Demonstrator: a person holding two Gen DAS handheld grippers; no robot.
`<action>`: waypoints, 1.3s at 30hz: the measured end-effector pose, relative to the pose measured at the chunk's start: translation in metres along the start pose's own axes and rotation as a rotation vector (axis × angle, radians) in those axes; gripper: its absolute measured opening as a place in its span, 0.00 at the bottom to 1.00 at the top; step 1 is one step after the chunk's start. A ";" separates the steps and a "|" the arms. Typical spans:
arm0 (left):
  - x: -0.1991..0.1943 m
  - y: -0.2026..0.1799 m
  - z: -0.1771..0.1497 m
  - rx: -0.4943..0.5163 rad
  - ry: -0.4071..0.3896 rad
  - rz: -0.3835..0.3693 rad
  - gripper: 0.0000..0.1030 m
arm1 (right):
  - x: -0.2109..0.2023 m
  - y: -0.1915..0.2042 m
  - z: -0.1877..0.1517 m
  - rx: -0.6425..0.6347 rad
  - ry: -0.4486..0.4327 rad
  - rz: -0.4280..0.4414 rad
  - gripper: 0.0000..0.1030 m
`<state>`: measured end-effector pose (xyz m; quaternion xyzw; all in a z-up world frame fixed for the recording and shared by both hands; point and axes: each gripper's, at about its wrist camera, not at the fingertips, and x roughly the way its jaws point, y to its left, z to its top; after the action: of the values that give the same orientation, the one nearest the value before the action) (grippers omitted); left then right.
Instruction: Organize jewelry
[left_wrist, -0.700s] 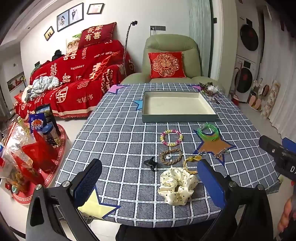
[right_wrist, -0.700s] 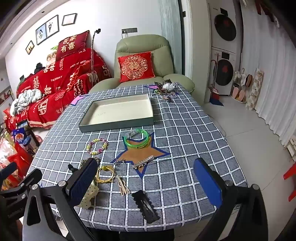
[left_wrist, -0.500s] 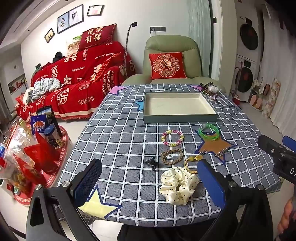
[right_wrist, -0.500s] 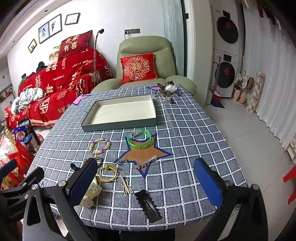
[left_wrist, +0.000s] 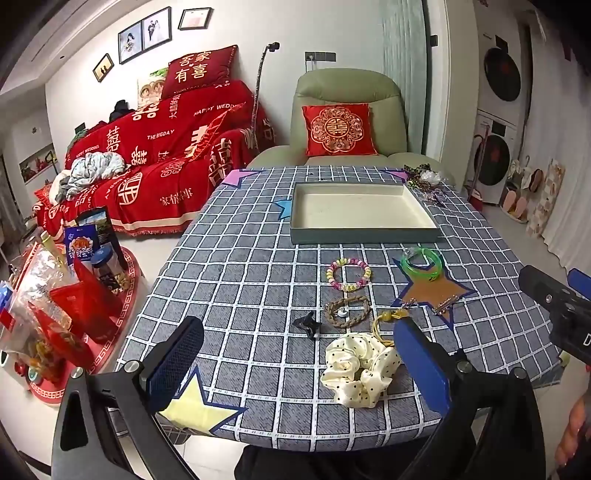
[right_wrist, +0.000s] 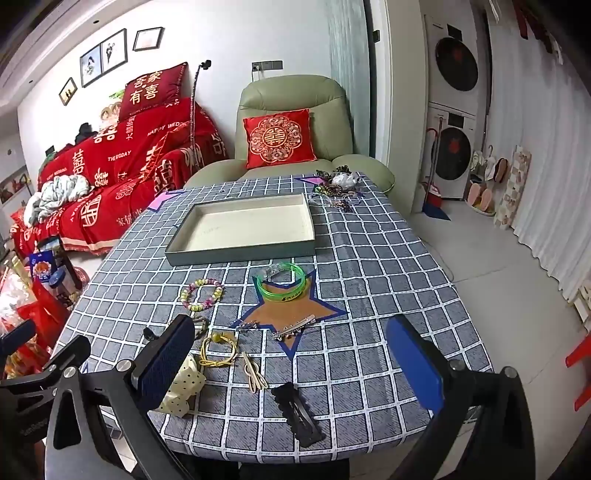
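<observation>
An empty grey-green tray (left_wrist: 364, 234) (right_wrist: 240, 252) sits at the table's far middle. In front of it lie a pastel bead bracelet (left_wrist: 348, 274) (right_wrist: 201, 292), a green bangle (left_wrist: 422, 263) (right_wrist: 281, 282), a braided brown bracelet (left_wrist: 348, 306), a yellow cord loop (right_wrist: 218, 349), a metal hair clip (right_wrist: 294, 326), a small black claw clip (left_wrist: 308, 324), a cream dotted scrunchie (left_wrist: 360, 367) (right_wrist: 183, 386) and a black hair clip (right_wrist: 297, 414). My left gripper (left_wrist: 295, 365) and right gripper (right_wrist: 291, 363) are both open and empty, above the table's near edge.
A heap of mixed jewelry (left_wrist: 424, 182) (right_wrist: 338, 188) lies at the far right corner. Paper stars are stuck on the checked cloth (left_wrist: 240, 277). A green armchair (right_wrist: 295, 122) stands behind the table, a red-covered sofa (left_wrist: 155, 155) and snack packets (left_wrist: 66, 295) to the left.
Both grippers have drifted slightly, so the table sits a little differently in view. The jaws stay open and nothing on the table has moved.
</observation>
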<state>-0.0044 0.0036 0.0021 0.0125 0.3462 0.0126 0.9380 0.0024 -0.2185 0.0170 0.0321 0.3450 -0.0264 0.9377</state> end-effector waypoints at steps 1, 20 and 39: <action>0.000 -0.001 -0.001 0.001 0.001 0.001 1.00 | 0.000 0.000 0.000 0.002 0.001 0.000 1.00; 0.003 0.001 -0.001 -0.010 0.013 0.017 1.00 | 0.001 0.002 0.002 -0.001 0.004 0.006 1.00; 0.006 0.002 -0.002 -0.012 0.018 0.016 1.00 | 0.004 0.002 0.000 -0.001 0.010 0.004 1.00</action>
<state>-0.0011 0.0058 -0.0030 0.0095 0.3544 0.0223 0.9348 0.0060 -0.2171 0.0147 0.0326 0.3498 -0.0243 0.9360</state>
